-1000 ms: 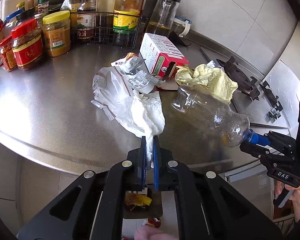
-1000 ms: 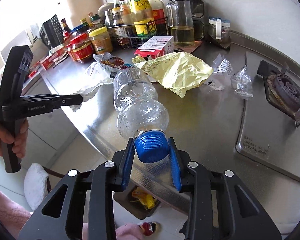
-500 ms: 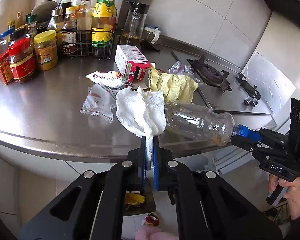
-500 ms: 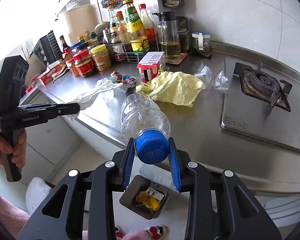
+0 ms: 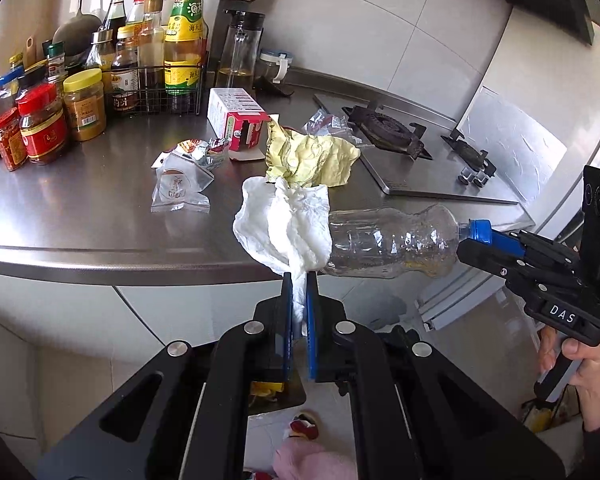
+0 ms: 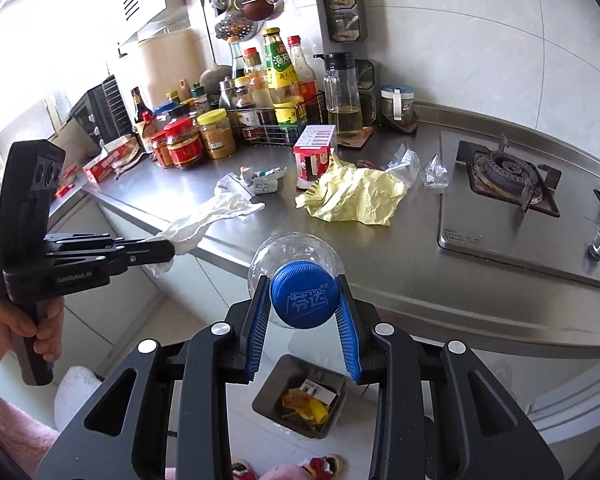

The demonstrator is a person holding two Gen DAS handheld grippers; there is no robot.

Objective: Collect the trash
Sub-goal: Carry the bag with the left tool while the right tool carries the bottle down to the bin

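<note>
Both loads have lifted off the table point(image 5: 80, 216): left gripper point(image 5: 299, 280) clenched on the white tissue point(image 5: 288, 224), right gripper point(image 6: 304, 304) grasping the plastic bottle point(image 6: 296, 252) by its cap, ready for the bin point(image 6: 300, 396) on the floor below.

A crumpled white tissue point(image 5: 286, 226) hangs in the air off the bench point(image 5: 80, 220) edge, pinched at its lower tail. Beside it a clear, empty plastic bottle point(image 5: 392, 242) with a blue cap point(image 6: 304, 300) lies level in the air, held at the cap. On the bench lie a crumpled yellow paper point(image 5: 312, 156), a red and white carton point(image 5: 238, 122) on its side, a clear flat wrapper point(image 5: 180, 190), a printed foil wrapper point(image 5: 198, 150) and two small clear wrappers point(image 6: 416, 164) near the stove. On the floor below stands a dark bin point(image 6: 300, 396) holding yellow scraps.
</note>
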